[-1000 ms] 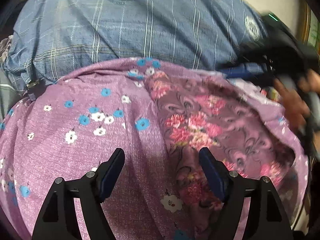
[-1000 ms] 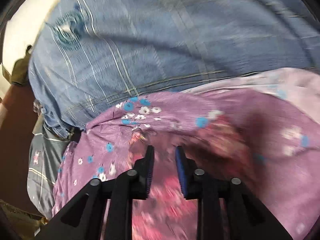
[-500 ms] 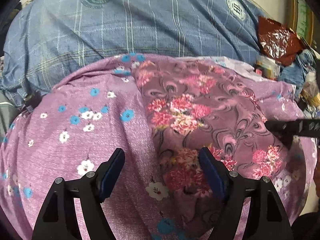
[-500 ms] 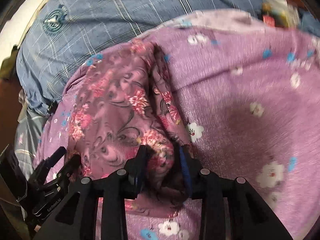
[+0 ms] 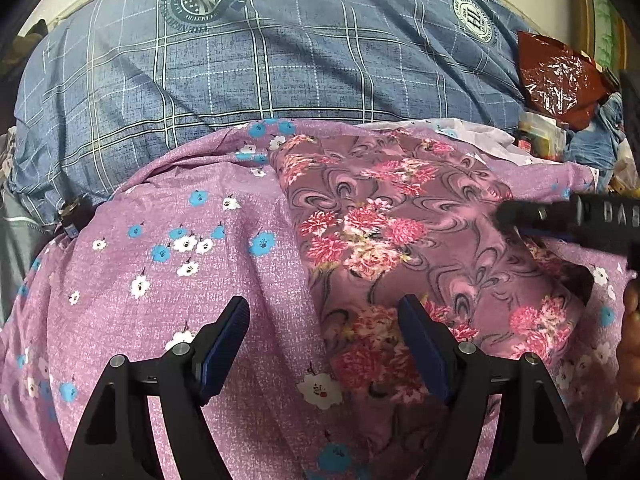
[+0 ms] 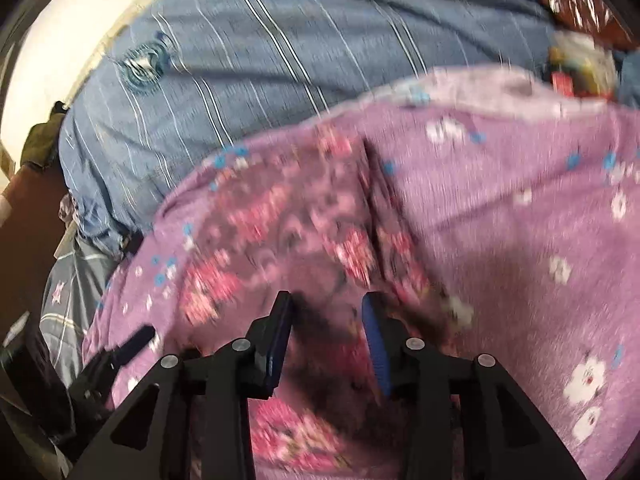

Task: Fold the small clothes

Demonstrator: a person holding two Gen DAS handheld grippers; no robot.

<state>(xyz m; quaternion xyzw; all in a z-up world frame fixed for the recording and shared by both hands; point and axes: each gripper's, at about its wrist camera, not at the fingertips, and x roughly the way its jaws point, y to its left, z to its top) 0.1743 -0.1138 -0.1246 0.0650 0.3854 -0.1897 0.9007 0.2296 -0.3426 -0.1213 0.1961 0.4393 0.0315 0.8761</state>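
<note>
A mauve garment (image 5: 400, 240) with pink flowers lies flat on a purple sheet (image 5: 140, 320) printed with blue and white flowers. My left gripper (image 5: 322, 320) hovers open over the garment's left edge, nothing between its pads. My right gripper (image 5: 520, 216) reaches in from the right over the garment's right side. In the blurred right wrist view the garment (image 6: 260, 240) spreads below my right gripper (image 6: 326, 320), whose pads stand apart above shadowed cloth, pinching nothing that I can see. The left gripper (image 6: 120, 352) shows at the lower left.
A blue checked pillow (image 5: 280, 60) lies behind the sheet. Clutter at the far right includes a shiny red wrapper (image 5: 560, 76) and blue cloth (image 5: 592, 144). A grey cloth (image 6: 76, 280) hangs at the left side. A hand (image 5: 630, 344) shows at the right edge.
The right gripper swept from the far side across the garment to its right side. The garment now lies spread flatter. The left gripper shifted slightly and stayed open.
</note>
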